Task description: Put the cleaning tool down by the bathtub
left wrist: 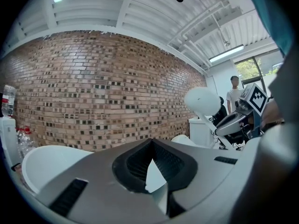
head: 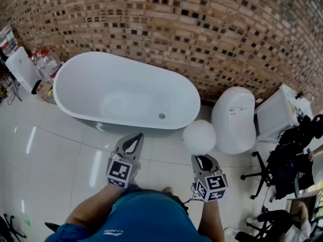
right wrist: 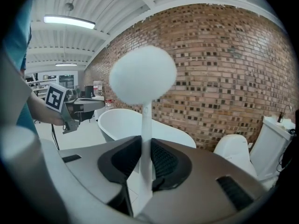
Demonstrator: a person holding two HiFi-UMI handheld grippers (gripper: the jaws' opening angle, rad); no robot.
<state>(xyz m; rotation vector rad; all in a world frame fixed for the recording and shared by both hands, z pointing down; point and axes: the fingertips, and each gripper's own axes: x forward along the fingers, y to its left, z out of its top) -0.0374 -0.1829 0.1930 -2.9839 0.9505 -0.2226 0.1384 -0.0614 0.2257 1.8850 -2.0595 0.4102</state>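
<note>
Near the white bathtub (head: 126,92), the right hand-held gripper (head: 202,159) clamps the stem of the ball-headed cleaning tool (head: 199,137); the left hand-held gripper (head: 133,142) is closed, empty.

Straight ahead I see a white toilet (head: 233,119) standing against a brick wall (head: 202,29) on a glossy white tiled floor (head: 60,145). Just right of the toilet sits a white cabinet (head: 275,112), with a black office chair (head: 285,158) nearer me. Far left of the toilet, clear plastic bottles (head: 44,62) stand beside a white boxy unit (head: 22,67). Beyond the toilet a person (left wrist: 233,94) in a white shirt stands.
</note>
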